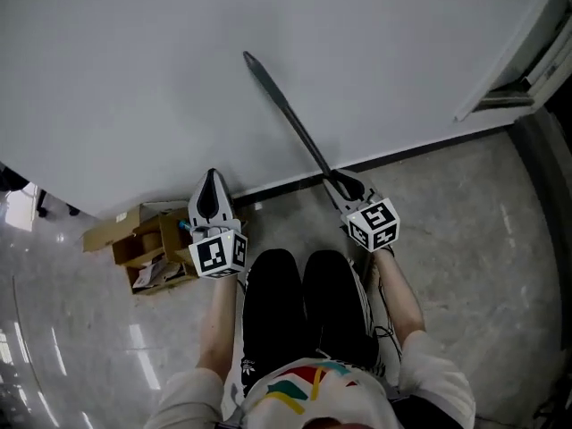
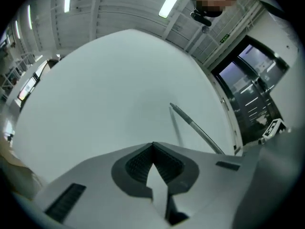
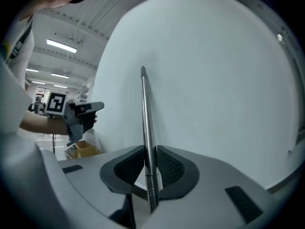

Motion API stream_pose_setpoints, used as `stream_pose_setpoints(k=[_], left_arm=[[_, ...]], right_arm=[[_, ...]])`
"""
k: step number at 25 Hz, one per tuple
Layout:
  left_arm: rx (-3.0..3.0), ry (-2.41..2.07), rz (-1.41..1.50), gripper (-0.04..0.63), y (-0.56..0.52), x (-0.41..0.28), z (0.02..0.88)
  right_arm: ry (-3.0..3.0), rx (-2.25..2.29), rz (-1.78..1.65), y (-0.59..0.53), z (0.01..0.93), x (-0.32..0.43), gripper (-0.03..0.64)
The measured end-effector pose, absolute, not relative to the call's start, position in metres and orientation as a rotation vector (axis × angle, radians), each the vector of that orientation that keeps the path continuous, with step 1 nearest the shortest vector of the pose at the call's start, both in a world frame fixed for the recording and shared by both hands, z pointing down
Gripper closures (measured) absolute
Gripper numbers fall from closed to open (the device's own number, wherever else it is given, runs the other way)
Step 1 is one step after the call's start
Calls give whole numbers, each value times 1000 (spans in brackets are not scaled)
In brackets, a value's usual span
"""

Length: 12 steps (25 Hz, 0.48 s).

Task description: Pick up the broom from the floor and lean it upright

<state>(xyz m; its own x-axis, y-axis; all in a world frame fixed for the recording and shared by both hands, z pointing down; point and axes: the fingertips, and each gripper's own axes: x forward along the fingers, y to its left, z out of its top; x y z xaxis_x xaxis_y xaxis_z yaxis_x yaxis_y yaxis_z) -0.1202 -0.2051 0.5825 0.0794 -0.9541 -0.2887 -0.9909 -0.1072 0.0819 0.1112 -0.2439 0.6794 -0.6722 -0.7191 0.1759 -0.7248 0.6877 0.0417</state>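
Head view: right gripper [image 1: 347,188] is clamped on the broom handle [image 1: 286,110]. The handle slants up toward the white wall [image 1: 375,52], and I can't tell whether its tip touches. Broom head is not in view. Left gripper [image 1: 212,190] is held up near a cardboard box [image 1: 134,238] and is empty.

Left gripper view: the tongs are together with nothing between them, and the handle [image 2: 196,129] shows off to the side.

Right gripper view: the pads are pressed on the metal handle [image 3: 144,113].

Step, as I judge it: the broom is lifted and the leaning is under way. Next, rest the handle top on the wall with the head on the floor, then release.
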Motion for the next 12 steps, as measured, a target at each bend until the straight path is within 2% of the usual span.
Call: stream_pose_setpoints(k=[6,12], left_arm=[[-2442,1724,415,551,-230,-26,569],[-2561,1593,341,551,-231,5,586]], right_arm=[[-2636,1802,159,-246,642,214,528],[-2569,1915,146,-255,648,223,528]])
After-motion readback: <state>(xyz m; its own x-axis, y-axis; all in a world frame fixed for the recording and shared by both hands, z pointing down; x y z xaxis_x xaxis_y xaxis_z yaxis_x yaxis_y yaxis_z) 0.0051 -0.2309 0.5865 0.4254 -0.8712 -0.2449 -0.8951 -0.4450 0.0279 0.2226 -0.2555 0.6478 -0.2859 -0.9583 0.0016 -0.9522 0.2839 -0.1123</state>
